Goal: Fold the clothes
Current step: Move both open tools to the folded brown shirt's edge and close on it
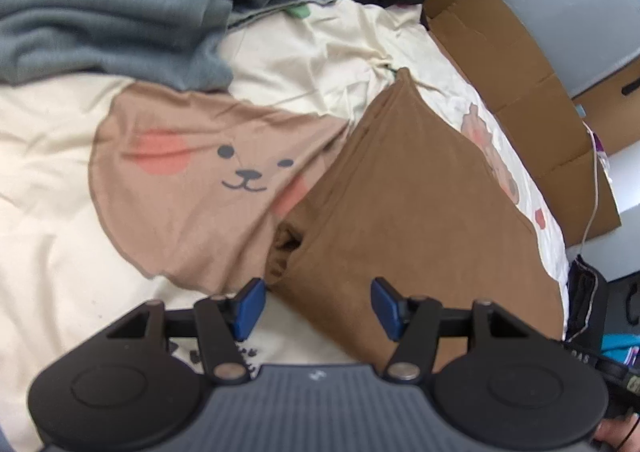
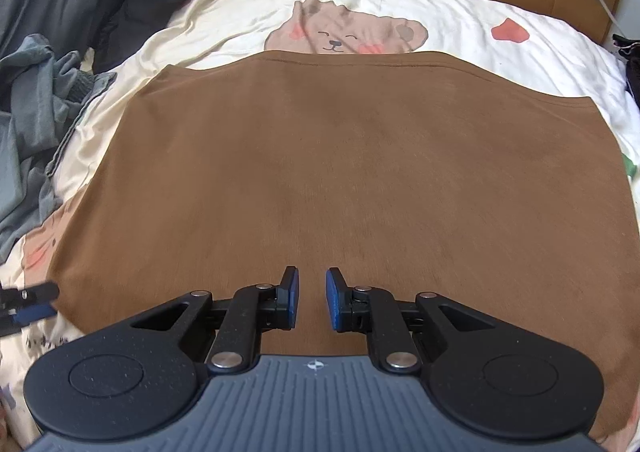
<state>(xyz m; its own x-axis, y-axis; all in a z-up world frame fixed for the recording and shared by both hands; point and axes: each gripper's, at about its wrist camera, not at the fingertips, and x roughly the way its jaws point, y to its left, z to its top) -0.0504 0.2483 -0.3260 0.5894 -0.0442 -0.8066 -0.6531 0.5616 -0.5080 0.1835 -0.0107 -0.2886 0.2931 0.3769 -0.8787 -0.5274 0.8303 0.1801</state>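
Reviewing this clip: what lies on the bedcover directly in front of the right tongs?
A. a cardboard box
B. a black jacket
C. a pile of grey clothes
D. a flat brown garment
D: in the right wrist view the brown garment lies spread flat on the bedcover ahead of the right tongs; the grey clothes sit off to the left.

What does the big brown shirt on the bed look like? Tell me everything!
The brown shirt is plain, soft-looking knit cloth with a stitched hem along its far edge. It lies spread flat and smooth on the cream bedspread, partly covering a printed bear face. In the left wrist view one edge shows folded layers bunched up. Neither gripper visibly pinches it.
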